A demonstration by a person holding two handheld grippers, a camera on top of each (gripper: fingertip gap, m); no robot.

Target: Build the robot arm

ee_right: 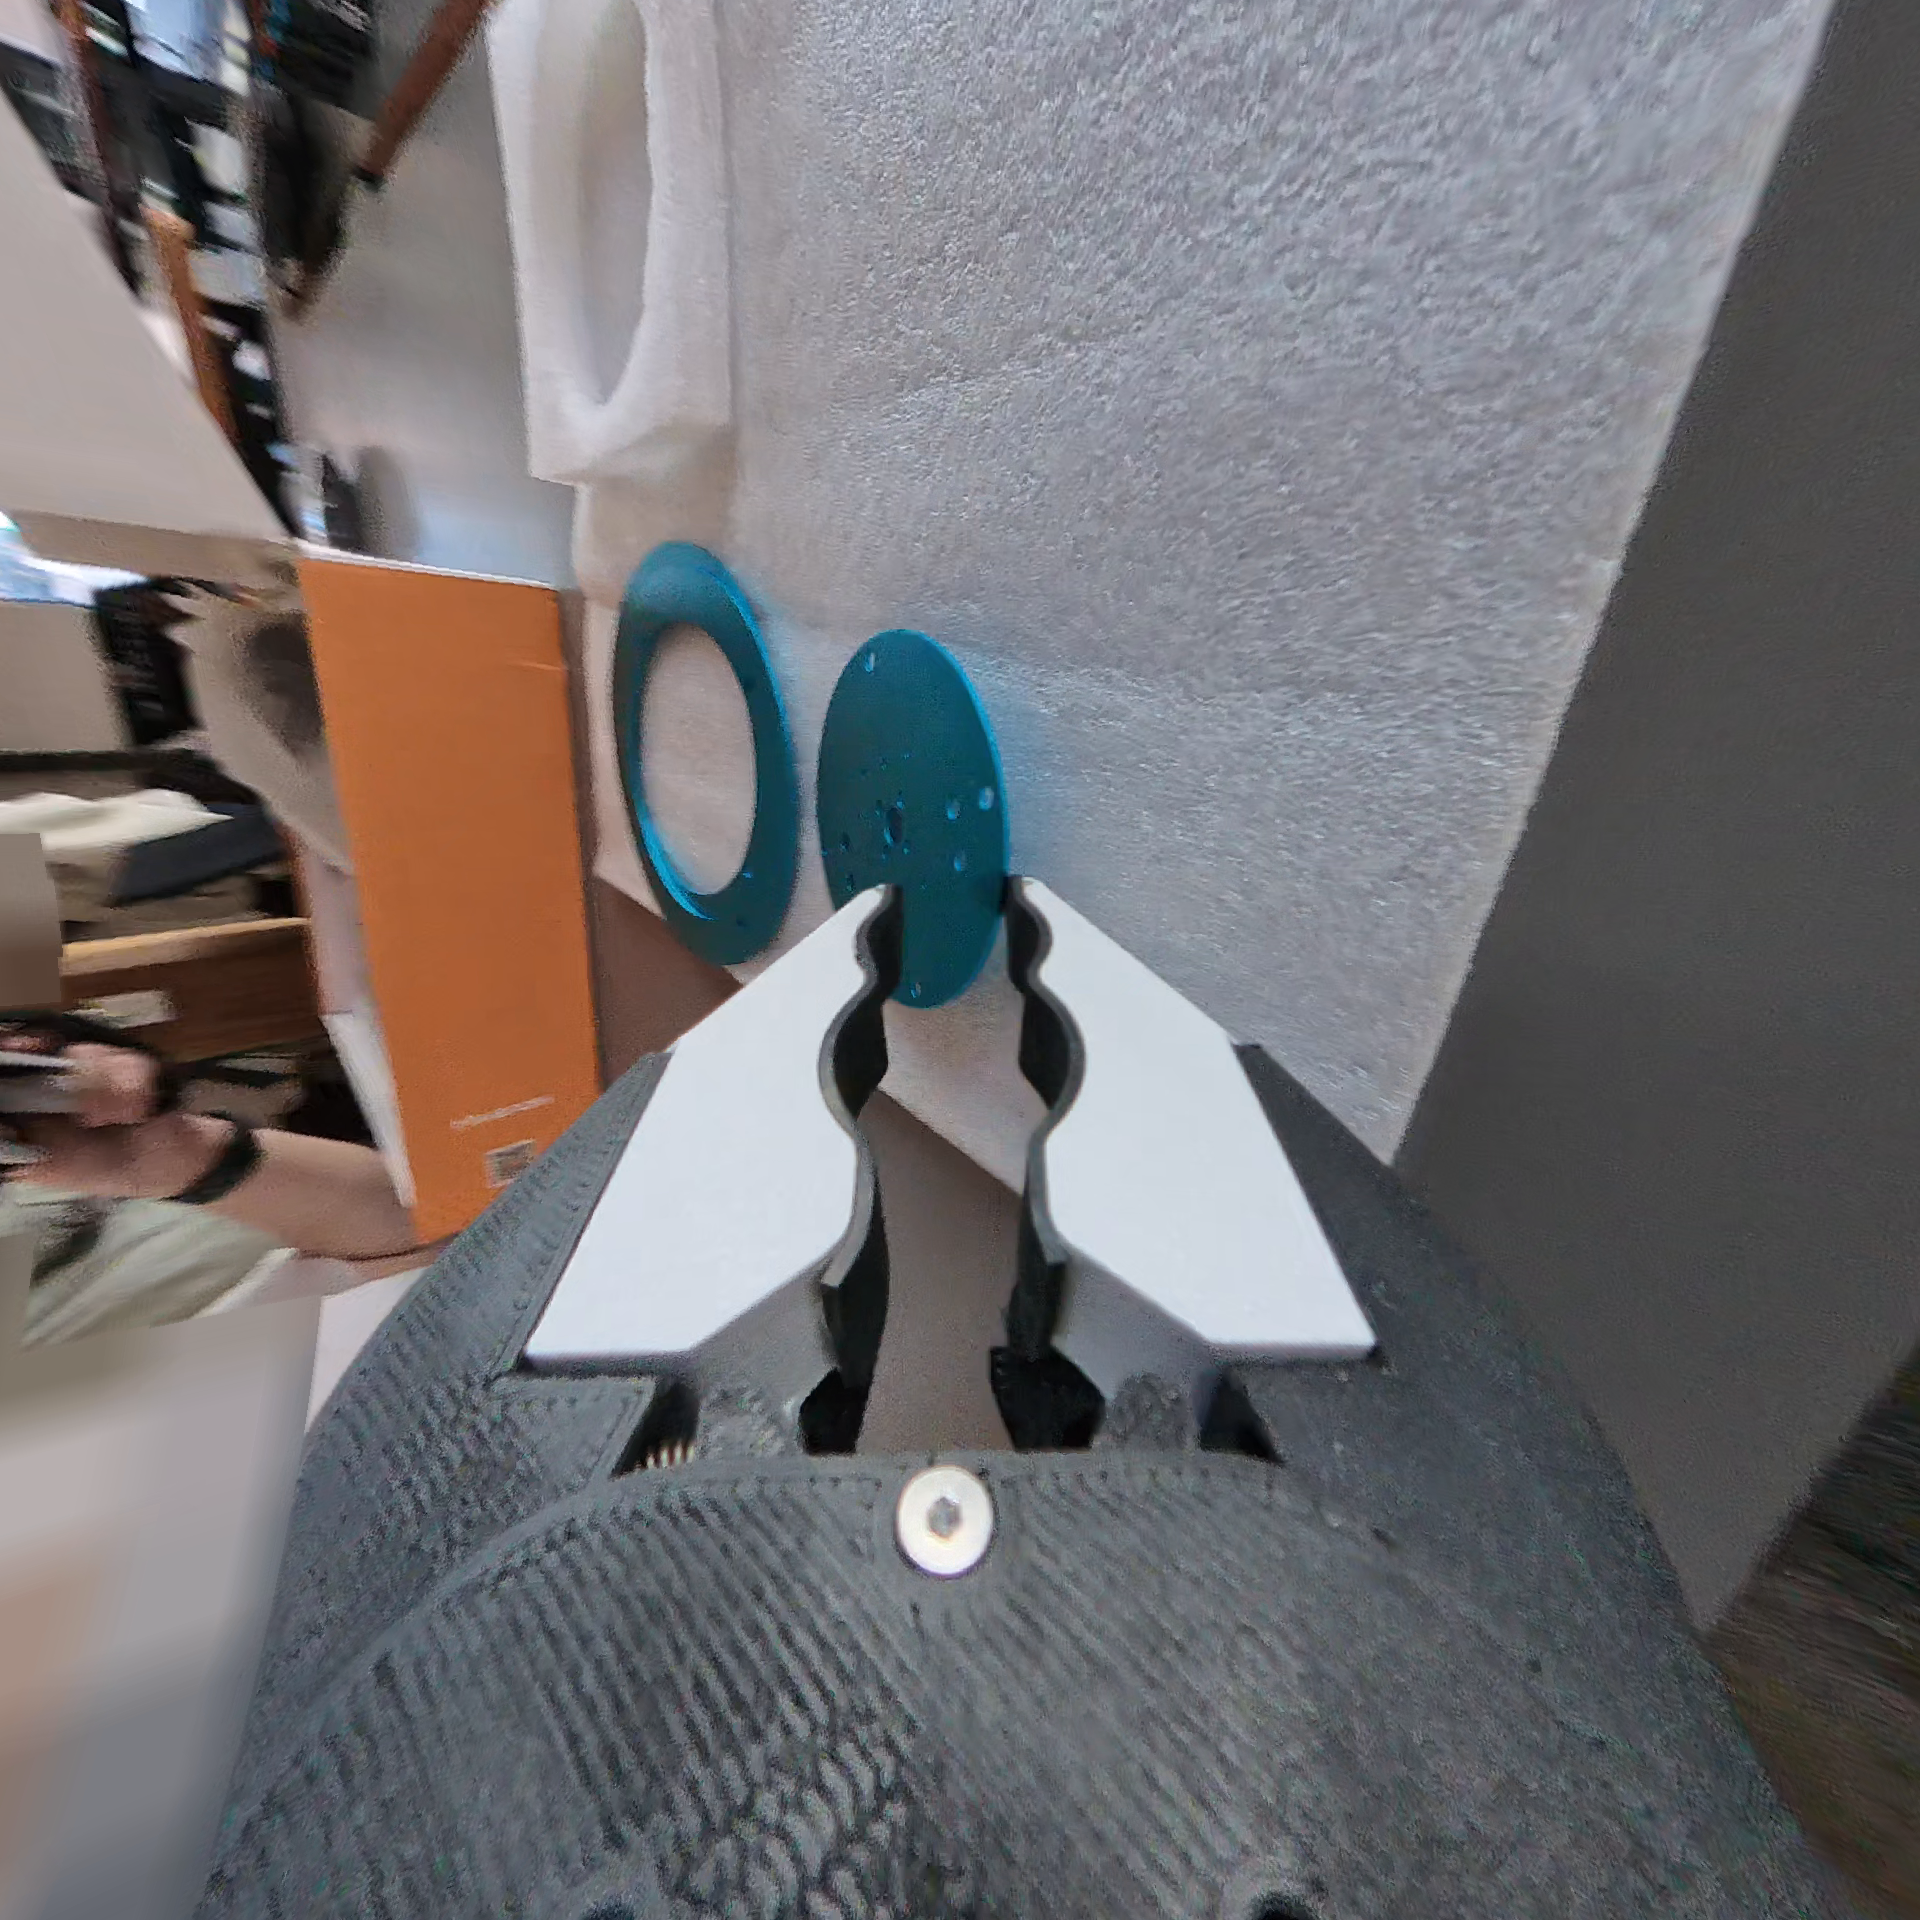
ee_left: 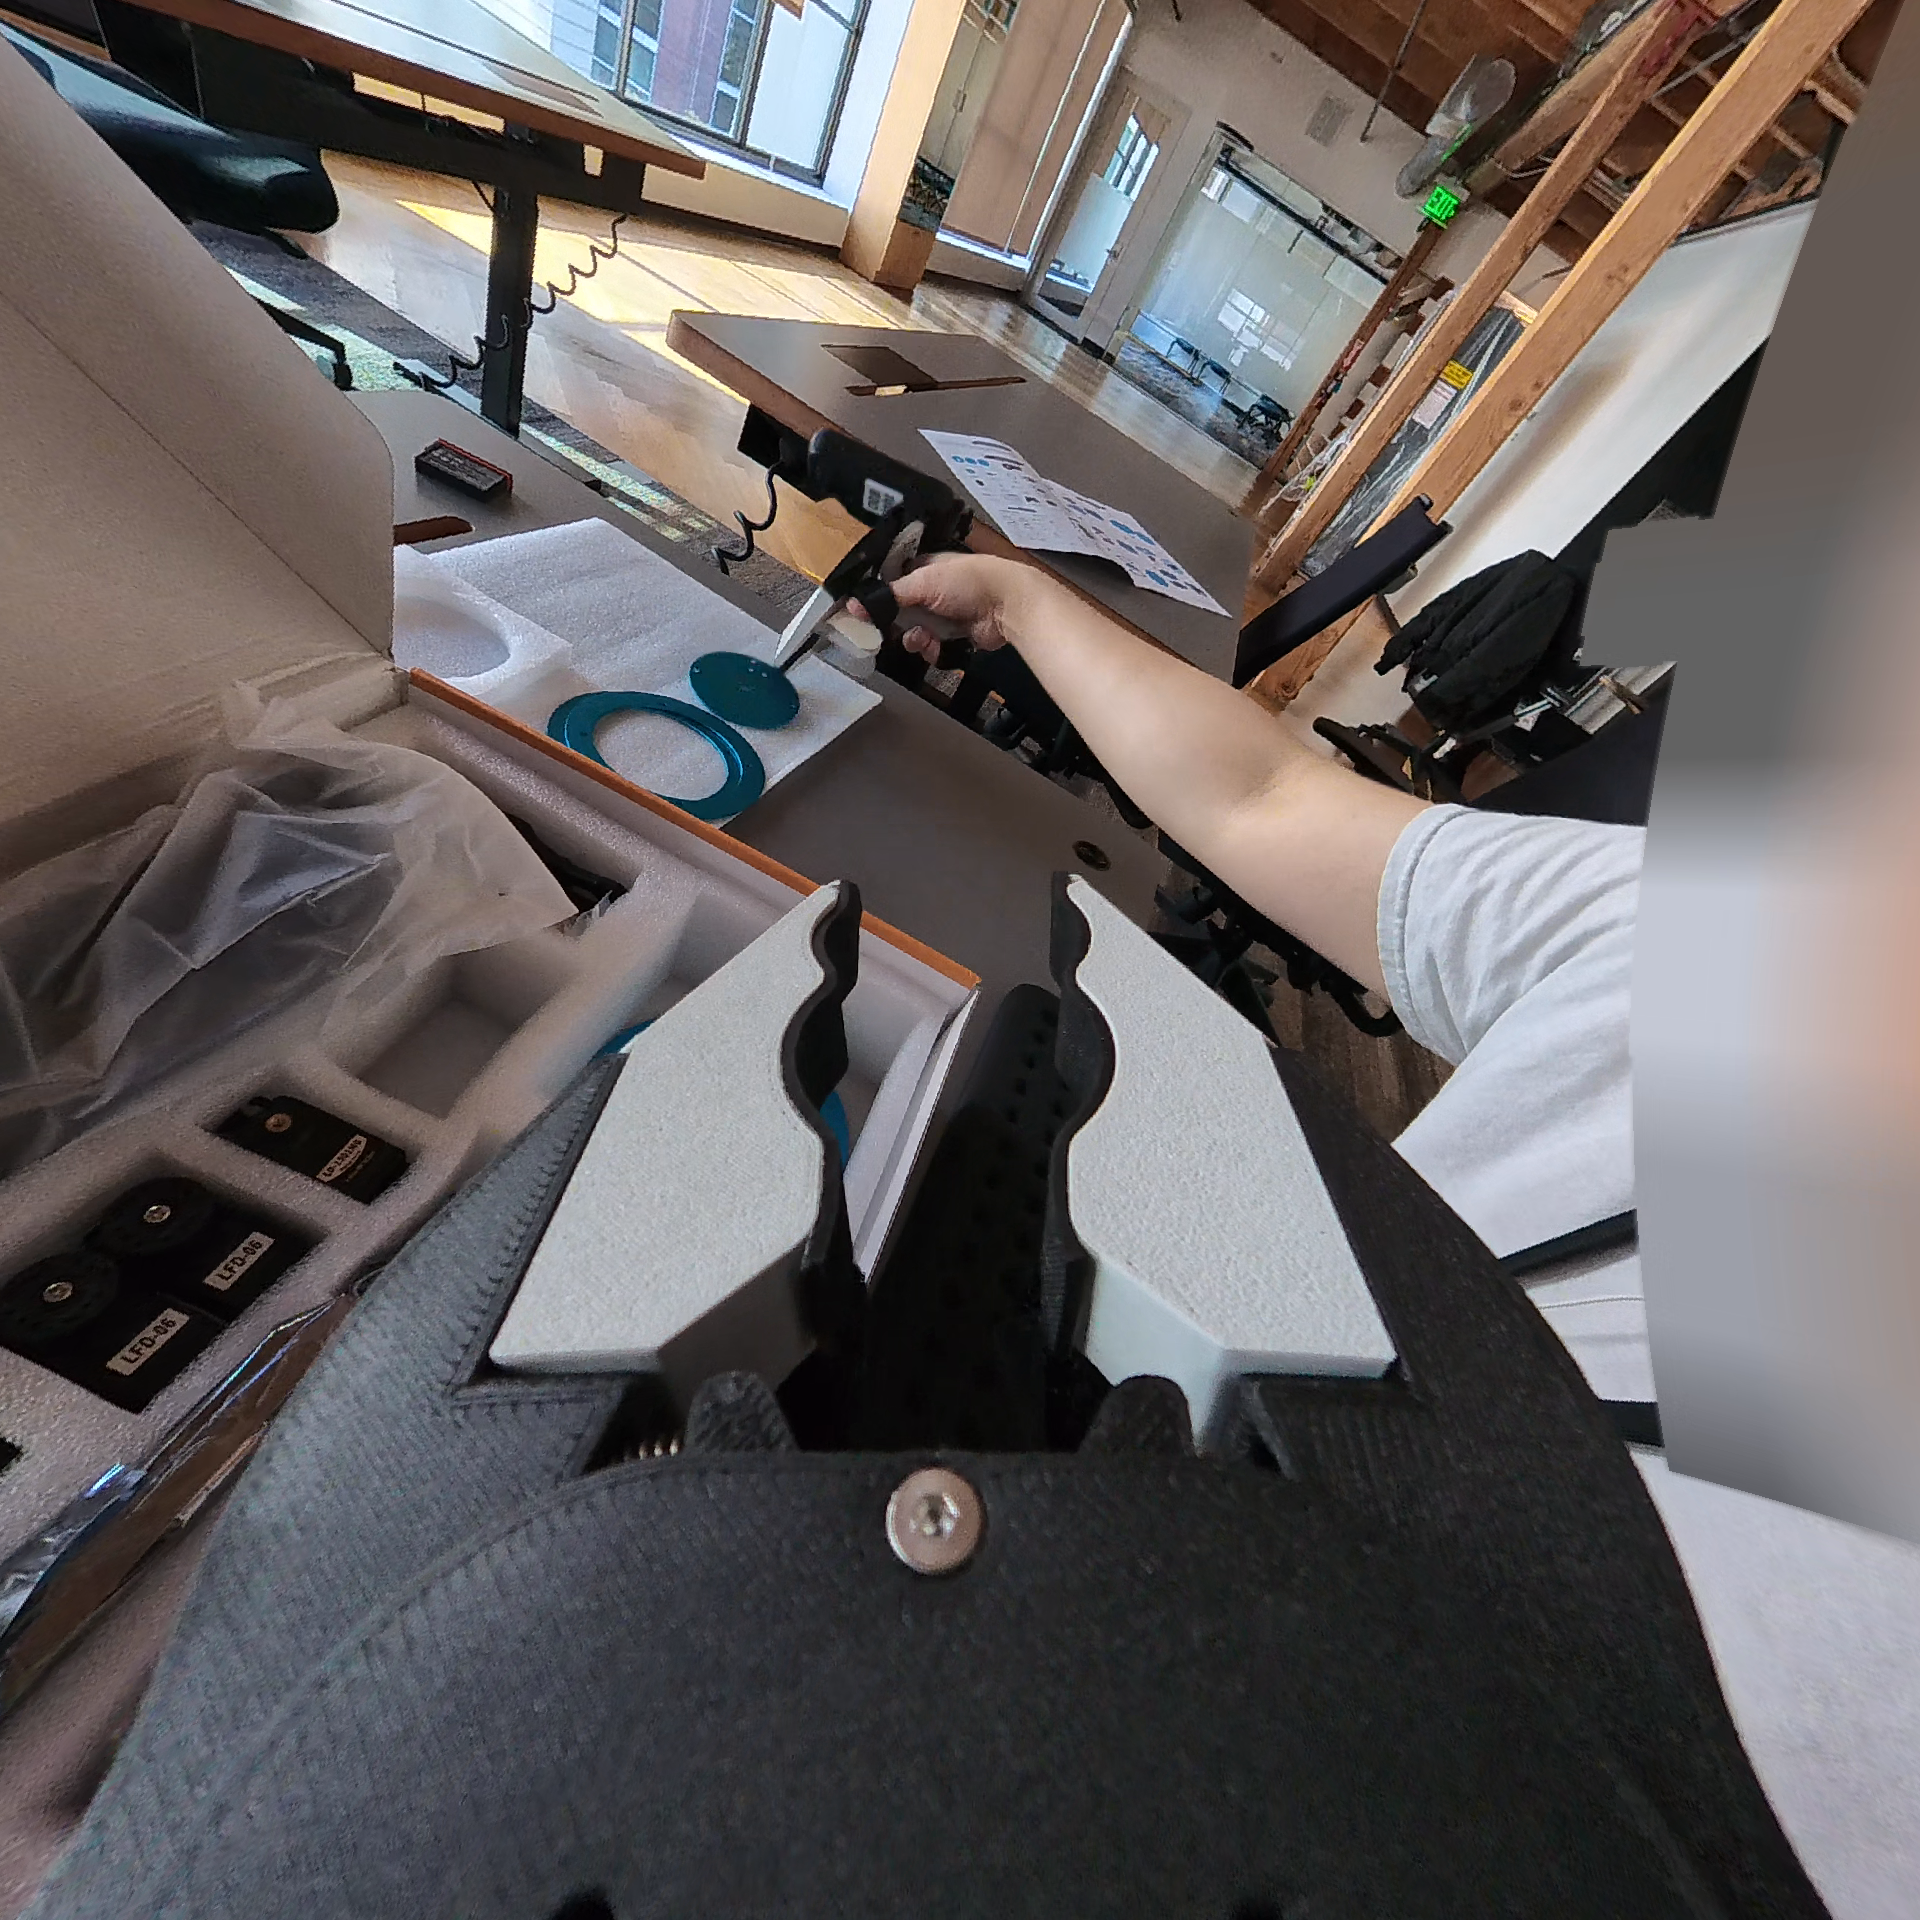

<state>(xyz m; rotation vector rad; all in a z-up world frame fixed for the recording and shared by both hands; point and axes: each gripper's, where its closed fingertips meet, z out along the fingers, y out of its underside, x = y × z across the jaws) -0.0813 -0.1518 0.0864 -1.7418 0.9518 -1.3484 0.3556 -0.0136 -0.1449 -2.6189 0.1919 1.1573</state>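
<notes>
A: What is hard to make out here?

B: In the right wrist view the left side is smeared, so the orange cardboard box side [ee_right: 457, 883] and the person beyond it are vague. In the left wrist view a blur patch covers the right edge, and the left gripper [ee_left: 956, 914] hides most of a teal part lying in the box under its fingers; only slivers show.

A: And the fingers?

B: The left gripper's fingers are spread, holding nothing, over the corner of the open white foam-lined box [ee_left: 727, 904]. The right gripper [ee_right: 945, 894] also has its fingers apart, and their tips straddle the near edge of the flat teal metal disc with small holes [ee_right: 914, 790]. I cannot tell whether they touch it.

A: Where does the disc lie?

B: On the white foam sheet [ee_right: 1195, 468], just beside the flat teal metal ring [ee_right: 701, 748], on the grey table [ee_left: 935, 831]. The two look close but apart.

A: Anything else around?

B: Black servo motors with labels [ee_left: 156, 1288] sit in foam pockets of the box, a crumpled clear plastic bag [ee_left: 260, 883] lies over the compartments behind them, and a printed paper sheet [ee_left: 1070, 514] lies farther off on the table.
</notes>
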